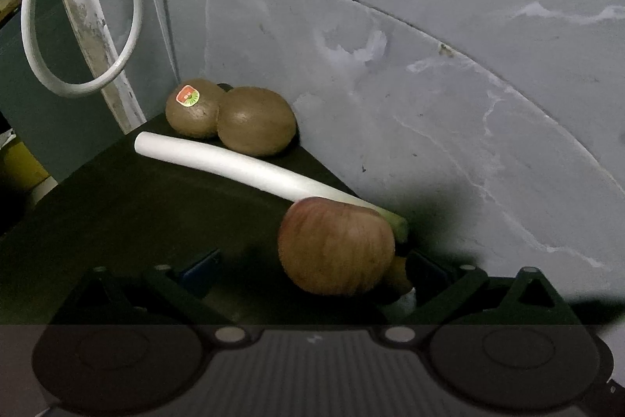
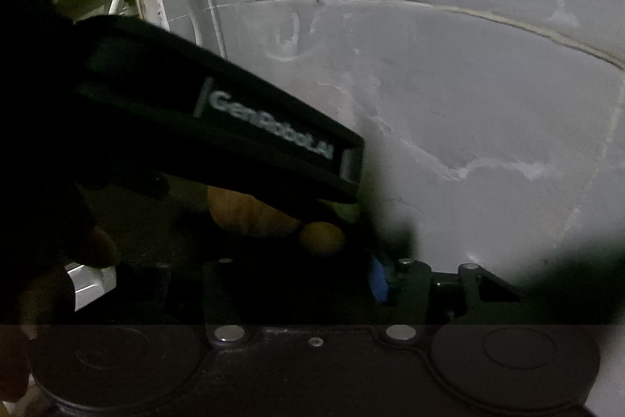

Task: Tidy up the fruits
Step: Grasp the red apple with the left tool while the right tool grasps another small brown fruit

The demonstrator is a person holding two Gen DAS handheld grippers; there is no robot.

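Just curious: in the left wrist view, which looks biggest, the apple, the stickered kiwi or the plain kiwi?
1. apple, though it is nearest the camera.
2. plain kiwi.
3. stickered kiwi, partly hidden; the two kiwis may be alike.

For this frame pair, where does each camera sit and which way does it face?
Left wrist: on the left tool, angled down at a red-yellow apple, two brown kiwis, a long white leek-like stalk on a dark tabletop; its fingers show.
Right wrist: on the right tool, looking at the left tool's black body, the apple partly hidden beneath; a hand shows.
Shared: apple, grey scuffed wall.
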